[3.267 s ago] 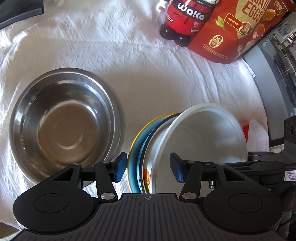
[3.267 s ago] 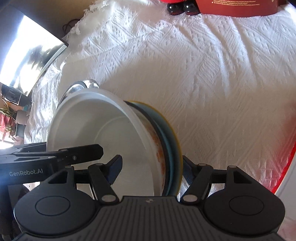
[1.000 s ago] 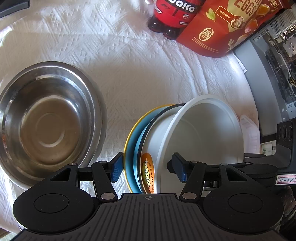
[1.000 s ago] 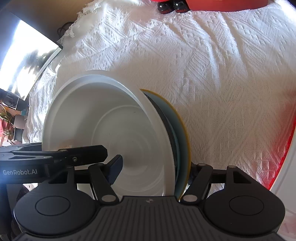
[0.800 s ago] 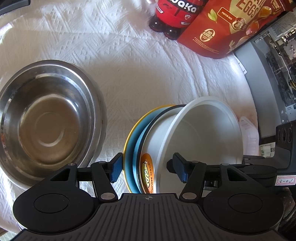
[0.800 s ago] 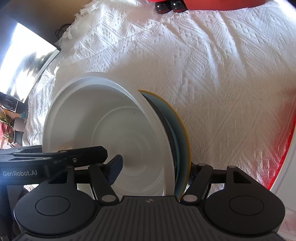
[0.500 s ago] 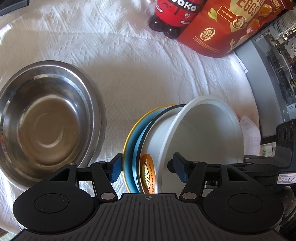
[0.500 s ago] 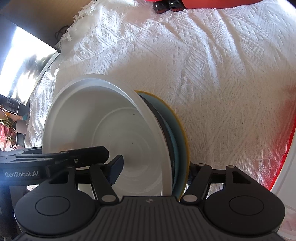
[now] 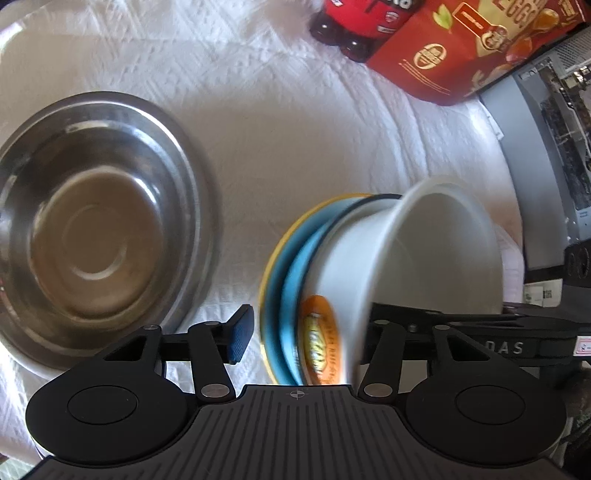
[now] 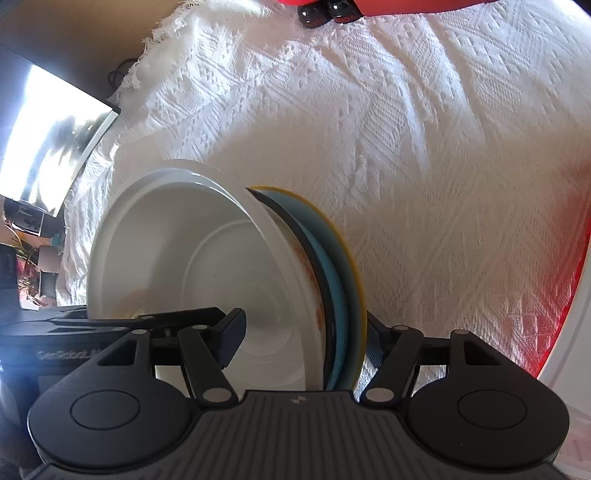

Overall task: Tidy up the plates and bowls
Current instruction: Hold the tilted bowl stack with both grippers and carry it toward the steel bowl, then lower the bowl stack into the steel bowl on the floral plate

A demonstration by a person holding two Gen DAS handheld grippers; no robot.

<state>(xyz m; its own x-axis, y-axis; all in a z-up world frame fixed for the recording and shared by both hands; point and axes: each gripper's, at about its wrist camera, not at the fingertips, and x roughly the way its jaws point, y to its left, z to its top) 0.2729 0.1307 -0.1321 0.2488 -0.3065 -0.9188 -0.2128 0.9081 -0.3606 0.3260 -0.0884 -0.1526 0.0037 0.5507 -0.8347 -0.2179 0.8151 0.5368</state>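
A stack held on edge: a white bowl (image 9: 436, 258) with an orange label, nested against a blue plate (image 9: 291, 280) and a yellow-rimmed plate (image 9: 269, 266). My left gripper (image 9: 303, 332) straddles the stack from one side, its jaws around the stack's edge, left pad a little off the yellow rim. My right gripper (image 10: 306, 336) straddles the same stack (image 10: 207, 266) from the opposite side, one pad inside the bowl, the other behind the yellow plate (image 10: 351, 258). A large steel bowl (image 9: 92, 229) sits on the white cloth to the left.
A red cola bottle (image 9: 354, 22) and a red snack bag (image 9: 461, 48) stand at the far edge of the white tablecloth (image 10: 443, 147). A grey machine case (image 9: 546, 140) is at the right. A bright screen (image 10: 48, 136) lies past the cloth's left edge.
The stack has tilted and shifted slightly right in the left wrist view, with motion blur. The steel bowl appears a little further off. Both grippers still straddle the stack.
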